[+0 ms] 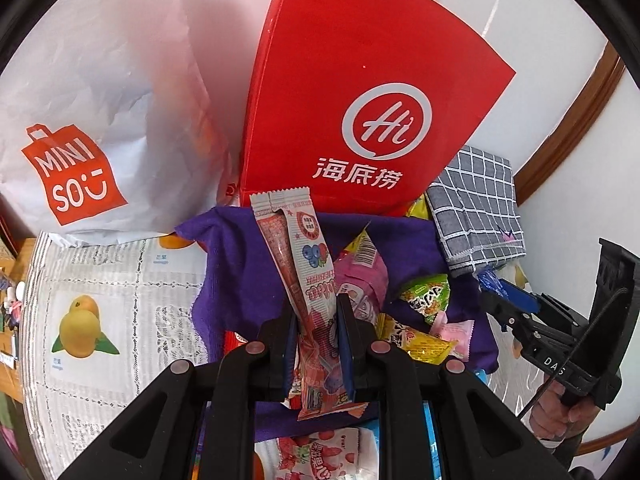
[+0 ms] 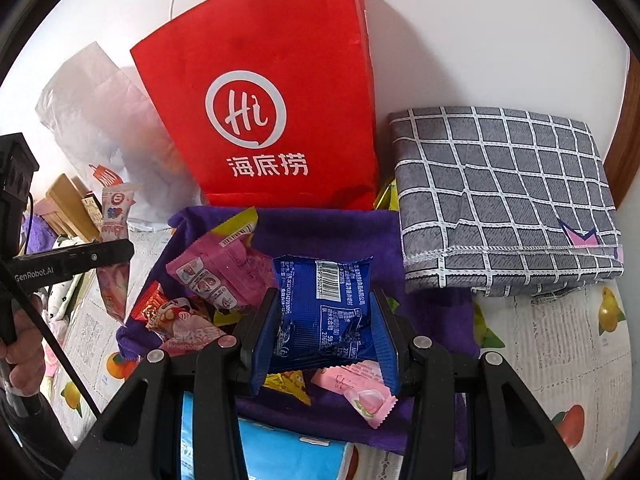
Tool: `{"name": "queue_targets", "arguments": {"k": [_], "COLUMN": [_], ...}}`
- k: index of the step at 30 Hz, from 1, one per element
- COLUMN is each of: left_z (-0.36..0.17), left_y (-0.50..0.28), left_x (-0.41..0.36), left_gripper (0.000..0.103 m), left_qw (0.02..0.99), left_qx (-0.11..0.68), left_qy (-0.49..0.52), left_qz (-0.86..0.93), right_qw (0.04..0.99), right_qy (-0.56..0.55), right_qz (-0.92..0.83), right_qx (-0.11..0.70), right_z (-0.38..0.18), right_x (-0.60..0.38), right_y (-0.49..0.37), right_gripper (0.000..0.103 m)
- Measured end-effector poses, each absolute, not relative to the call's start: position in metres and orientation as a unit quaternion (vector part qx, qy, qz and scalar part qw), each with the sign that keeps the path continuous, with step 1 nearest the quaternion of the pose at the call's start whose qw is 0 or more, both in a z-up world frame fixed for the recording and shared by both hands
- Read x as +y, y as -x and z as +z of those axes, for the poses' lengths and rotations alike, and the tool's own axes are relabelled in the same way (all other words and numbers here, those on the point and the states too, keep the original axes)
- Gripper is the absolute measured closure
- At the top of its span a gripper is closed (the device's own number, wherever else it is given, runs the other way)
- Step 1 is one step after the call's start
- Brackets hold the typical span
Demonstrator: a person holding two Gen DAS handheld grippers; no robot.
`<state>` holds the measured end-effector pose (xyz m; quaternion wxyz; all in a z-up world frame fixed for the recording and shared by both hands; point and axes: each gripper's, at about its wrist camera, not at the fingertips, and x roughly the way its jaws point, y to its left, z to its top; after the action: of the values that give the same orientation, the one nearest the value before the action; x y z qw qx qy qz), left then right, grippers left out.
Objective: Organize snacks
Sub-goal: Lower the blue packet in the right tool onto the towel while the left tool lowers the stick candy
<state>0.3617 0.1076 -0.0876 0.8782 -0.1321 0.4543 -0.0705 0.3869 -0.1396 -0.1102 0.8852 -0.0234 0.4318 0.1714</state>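
Keep left hand-held gripper (image 1: 318,316) clamped on long berry stick packet (image 1: 298,256), right hand-held gripper (image 2: 324,316) clamped on blue packet (image 2: 324,300), above purple cloth (image 2: 340,232); probably bound for red bag (image 2: 260,120).

We see bright, even daylight in both views; the red bag (image 2: 256,92) throws soft shadows on the wall, and fisheye bending darkens every corner.

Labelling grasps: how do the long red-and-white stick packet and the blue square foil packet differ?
The long red-and-white stick packet is narrow, reaching well past the left tongs; the blue square foil packet is wide and crumpled, filling the right tongs. Both are gripped over the purple cloth.
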Motion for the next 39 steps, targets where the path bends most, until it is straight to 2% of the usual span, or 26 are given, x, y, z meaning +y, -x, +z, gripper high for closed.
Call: {"name": "queue_targets", "arguments": {"k": [39], "left_z": [-0.113], "left_y": [-0.376], "left_x": [0.101], "left_gripper": [0.085], "left_qw": [0.861], "left_qx": [0.490], "left_qy": [0.125], "left_qz": [-0.057], "right_qw": [0.838], "right_qy": [0.064], "right_qz": [0.184], "right_qx": [0.510], "right_z": [-0.148], "right_x": [-0.125], "right_y": [-0.401], "right_gripper": [0.059]}}
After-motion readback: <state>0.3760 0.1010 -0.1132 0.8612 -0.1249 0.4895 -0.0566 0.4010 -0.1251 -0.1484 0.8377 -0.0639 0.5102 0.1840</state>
